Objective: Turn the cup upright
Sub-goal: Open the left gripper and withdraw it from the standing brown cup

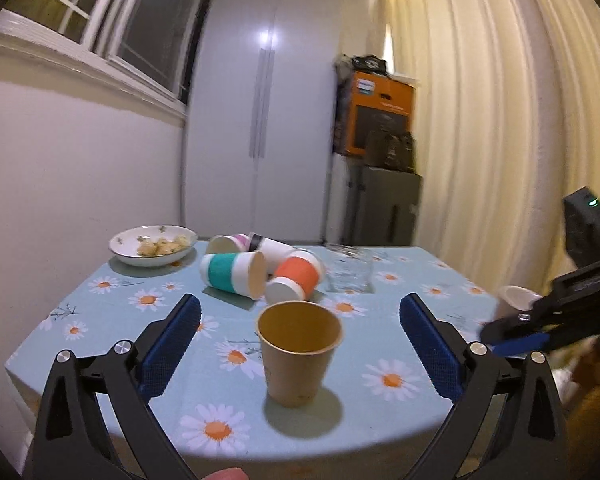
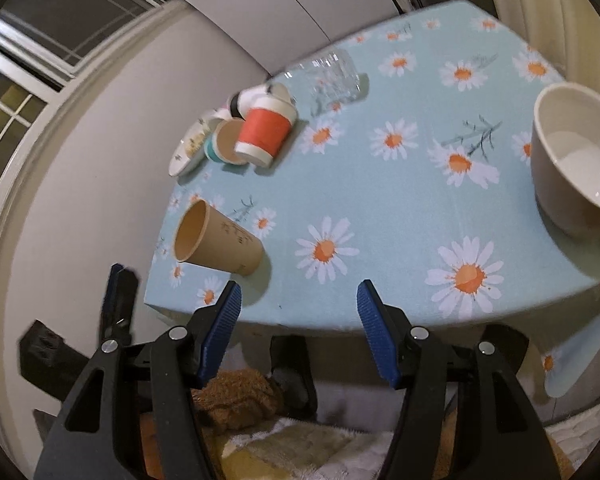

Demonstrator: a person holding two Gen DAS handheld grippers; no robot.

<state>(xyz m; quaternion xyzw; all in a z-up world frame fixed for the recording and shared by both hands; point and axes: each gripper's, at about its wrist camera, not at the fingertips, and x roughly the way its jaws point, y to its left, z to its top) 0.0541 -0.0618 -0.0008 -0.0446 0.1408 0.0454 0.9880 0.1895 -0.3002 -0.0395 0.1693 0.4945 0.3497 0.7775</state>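
A brown paper cup (image 1: 298, 354) stands upright, mouth up, near the front edge of the daisy tablecloth (image 1: 380, 344). It also shows in the right wrist view (image 2: 216, 242). My left gripper (image 1: 300, 312) is open, its blue pads on either side of the cup and apart from it. My right gripper (image 2: 298, 300) is open and empty at the table's front edge, right of the cup. It shows at the right in the left wrist view (image 1: 512, 340).
Several paper cups lie on their sides further back, among them a teal one (image 1: 232, 274) and an orange one (image 1: 296, 276). A glass (image 1: 350, 272) lies beside them. A bowl of food (image 1: 152, 245) sits back left. A white bowl (image 2: 576, 156) stands at right.
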